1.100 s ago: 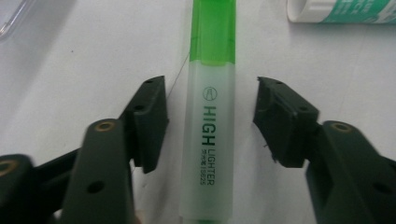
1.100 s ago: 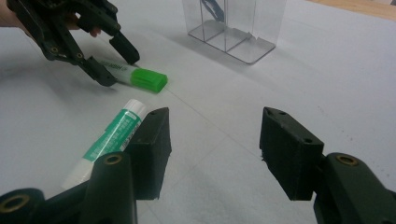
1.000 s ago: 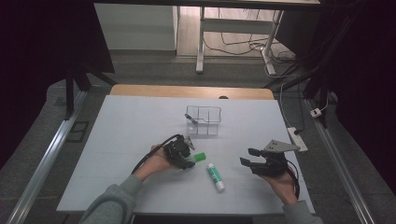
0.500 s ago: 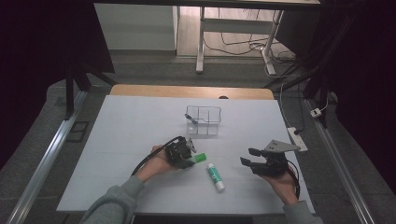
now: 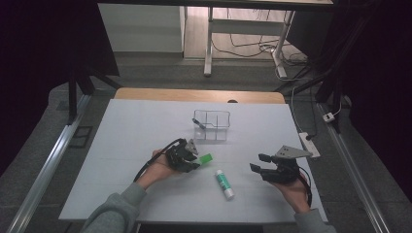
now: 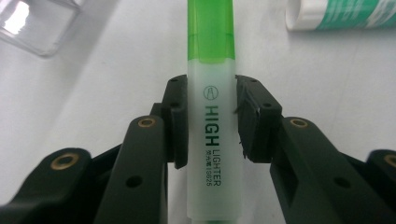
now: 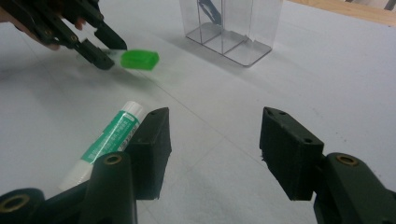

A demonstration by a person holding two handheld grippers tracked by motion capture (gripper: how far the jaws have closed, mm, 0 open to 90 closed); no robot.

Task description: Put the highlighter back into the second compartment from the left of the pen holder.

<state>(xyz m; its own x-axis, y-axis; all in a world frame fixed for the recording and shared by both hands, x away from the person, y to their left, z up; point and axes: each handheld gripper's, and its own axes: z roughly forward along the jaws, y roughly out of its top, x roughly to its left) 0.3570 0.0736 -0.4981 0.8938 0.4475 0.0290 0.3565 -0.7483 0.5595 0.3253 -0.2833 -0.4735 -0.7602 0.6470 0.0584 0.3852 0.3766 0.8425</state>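
Two pads of our left tongs [image 6: 210, 121], which have just been closing, clamp the highlighter [image 6: 210, 116] mid-bench, nearer the front edge; our right tongs [image 7: 215, 140] stand open, empty.

High view looks down from above; both gripper views sit low, close, sharing the highlighter [image 6: 210, 93] and glue stick [image 7: 108, 137]

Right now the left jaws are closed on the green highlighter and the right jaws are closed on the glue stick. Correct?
Half right. The left gripper does clamp the green highlighter, as the left gripper view shows. The right gripper holds nothing: in the right gripper view its jaws stand open over bare table, with the glue stick lying on the table beside its left-hand jaw in that view.
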